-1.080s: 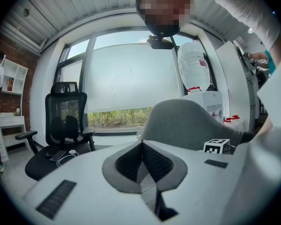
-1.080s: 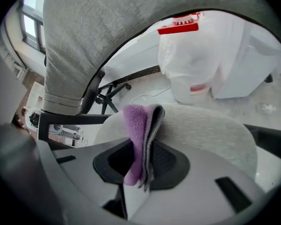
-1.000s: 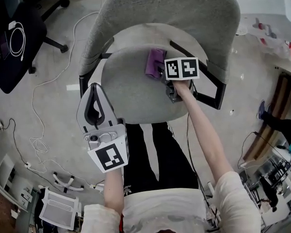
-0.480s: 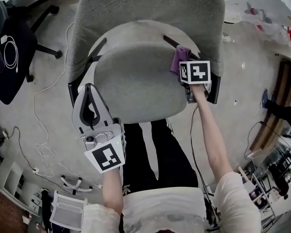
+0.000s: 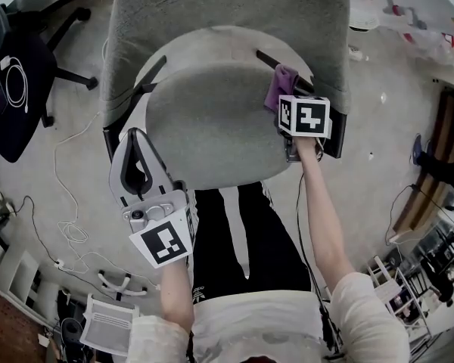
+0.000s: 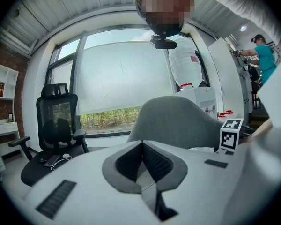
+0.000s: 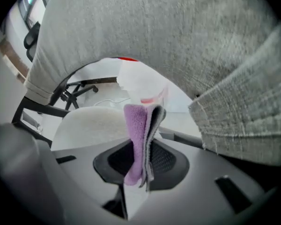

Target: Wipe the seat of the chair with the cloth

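Note:
The grey chair's seat (image 5: 212, 119) lies below its tall backrest (image 5: 227, 13) in the head view. A folded purple cloth (image 5: 278, 88) stands at the seat's right rear edge, beside the armrest (image 5: 334, 138). My right gripper (image 5: 282, 103) is shut on the cloth (image 7: 138, 135), which sticks up between its jaws (image 7: 143, 161). Grey backrest fabric (image 7: 178, 32) fills that gripper's view. My left gripper (image 5: 134, 141) hangs off the seat's front left corner, shut with nothing in it (image 6: 143, 153).
A black office chair (image 5: 15, 66) stands at the far left with a white cable on it. More cables (image 5: 68, 233) trail over the floor, near a white rack (image 5: 106, 327). The person's legs in black trousers (image 5: 238, 240) are against the seat's front edge.
My right gripper has carried the cloth from the middle of the seat to its right rear edge by the armrest. The left gripper has hardly moved.

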### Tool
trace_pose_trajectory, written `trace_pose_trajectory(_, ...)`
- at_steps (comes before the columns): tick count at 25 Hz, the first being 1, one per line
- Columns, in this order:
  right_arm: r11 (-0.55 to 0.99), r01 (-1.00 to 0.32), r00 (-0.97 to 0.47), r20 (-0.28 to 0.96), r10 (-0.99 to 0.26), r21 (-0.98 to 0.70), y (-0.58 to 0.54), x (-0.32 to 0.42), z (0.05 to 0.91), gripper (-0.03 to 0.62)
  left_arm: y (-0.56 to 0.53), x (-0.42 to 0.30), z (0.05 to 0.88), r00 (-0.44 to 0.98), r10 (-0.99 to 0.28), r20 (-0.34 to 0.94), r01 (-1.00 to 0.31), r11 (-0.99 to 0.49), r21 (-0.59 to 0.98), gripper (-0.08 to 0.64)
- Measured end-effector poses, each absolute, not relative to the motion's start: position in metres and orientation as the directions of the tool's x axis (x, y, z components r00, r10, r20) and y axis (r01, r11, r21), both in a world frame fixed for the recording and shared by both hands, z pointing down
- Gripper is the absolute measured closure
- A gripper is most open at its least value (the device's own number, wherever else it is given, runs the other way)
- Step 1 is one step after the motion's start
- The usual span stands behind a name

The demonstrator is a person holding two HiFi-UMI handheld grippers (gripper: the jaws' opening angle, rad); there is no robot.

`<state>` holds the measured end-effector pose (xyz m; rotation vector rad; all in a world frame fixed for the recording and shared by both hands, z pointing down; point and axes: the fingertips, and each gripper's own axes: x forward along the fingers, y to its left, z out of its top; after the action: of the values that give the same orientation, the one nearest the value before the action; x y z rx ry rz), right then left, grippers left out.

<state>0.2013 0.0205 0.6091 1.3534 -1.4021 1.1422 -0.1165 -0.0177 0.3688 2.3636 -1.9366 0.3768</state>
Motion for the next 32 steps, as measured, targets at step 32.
trace_pose_trajectory(32,0.152,-0.697,-0.705,0.709,0.035,-0.701,0.109,-0.163,0.633,0.506,0.021,-0.192,0.376,0.018,-0.965,0.26,-0.995,-0.043,-0.09,0.548)
